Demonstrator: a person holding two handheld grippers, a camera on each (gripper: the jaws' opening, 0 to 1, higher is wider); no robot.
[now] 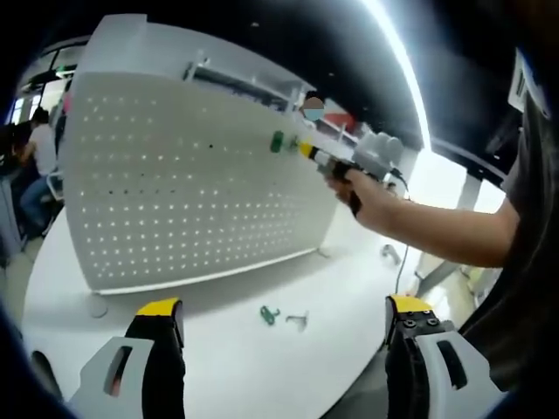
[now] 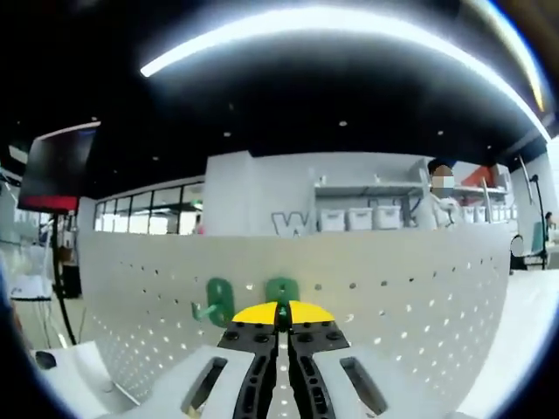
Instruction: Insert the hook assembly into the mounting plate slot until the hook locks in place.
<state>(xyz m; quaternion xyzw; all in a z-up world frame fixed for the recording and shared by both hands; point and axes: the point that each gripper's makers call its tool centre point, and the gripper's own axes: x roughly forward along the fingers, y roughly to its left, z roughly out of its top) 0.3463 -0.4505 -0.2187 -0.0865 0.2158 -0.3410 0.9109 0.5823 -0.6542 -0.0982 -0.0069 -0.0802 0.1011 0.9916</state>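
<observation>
A white pegboard mounting plate (image 1: pixel 192 192) stands upright on the table. In the right gripper view, one green hook (image 2: pixel 215 302) hangs on the plate (image 2: pixel 419 297). Just right of it, a second green hook (image 2: pixel 281 291) sits against the holes, with my right gripper (image 2: pixel 281 312) shut on it. In the left gripper view, that right gripper (image 1: pixel 307 151), held in a person's hand, has its yellow tips at the plate beside a green hook (image 1: pixel 277 141). My left gripper (image 1: pixel 284 305) is open wide over the table, holding nothing.
On the white table (image 1: pixel 218 367) in front of the plate lie a loose green hook (image 1: pixel 269 314) and a small grey metal hook (image 1: pixel 298 320). A person's forearm (image 1: pixel 428 229) reaches in from the right. Shelves with bins (image 2: pixel 367 216) and people stand behind.
</observation>
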